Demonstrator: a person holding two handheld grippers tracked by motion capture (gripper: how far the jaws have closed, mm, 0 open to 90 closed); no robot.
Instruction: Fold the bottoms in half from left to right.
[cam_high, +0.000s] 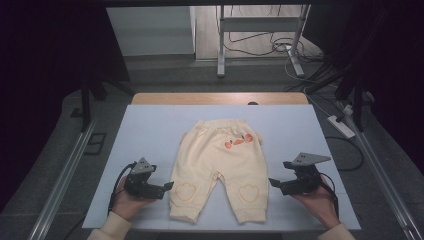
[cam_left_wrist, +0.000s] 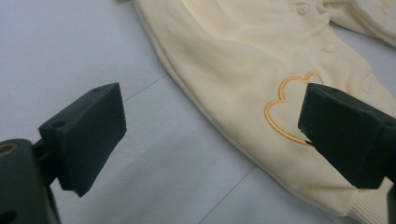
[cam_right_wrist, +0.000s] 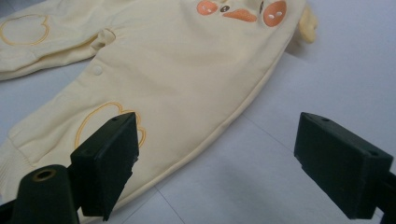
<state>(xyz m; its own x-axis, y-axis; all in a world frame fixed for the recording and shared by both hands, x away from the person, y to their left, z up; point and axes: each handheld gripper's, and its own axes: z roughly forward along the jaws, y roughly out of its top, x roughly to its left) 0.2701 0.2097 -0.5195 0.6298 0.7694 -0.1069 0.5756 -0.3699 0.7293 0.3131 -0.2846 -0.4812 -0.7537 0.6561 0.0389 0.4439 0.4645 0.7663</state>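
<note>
The trousers (cam_high: 217, 167) lie flat in the middle of the table (cam_high: 150, 125), on its pale sheet, waistband toward the far edge and the two leg cuffs just short of the near edge. They are cream, with an orange face (cam_high: 238, 142) below the waistband and a stitched heart (cam_high: 185, 190) on each knee. Nothing is folded yet.

The left gripper (cam_high: 170, 186) sits low just beside the outer seam of the left leg, jaws spread wide with nothing between them; in the left gripper view the one jaw stands over bare sheet and the other over the knee heart (cam_left_wrist: 287, 109), apart from the cloth as far as can be told. The right gripper (cam_high: 272, 183) mirrors it beside the other leg, jaws equally wide and empty, one above the leg's edge, the other above the sheet.

This looks like the approach before a first grasp, probably to fold the garment. The next move calls for each gripper to slide in so one jaw goes under the seam and one above it, then close on the cloth near the cuffs, both sides at matched points so the fold comes up even.
</note>
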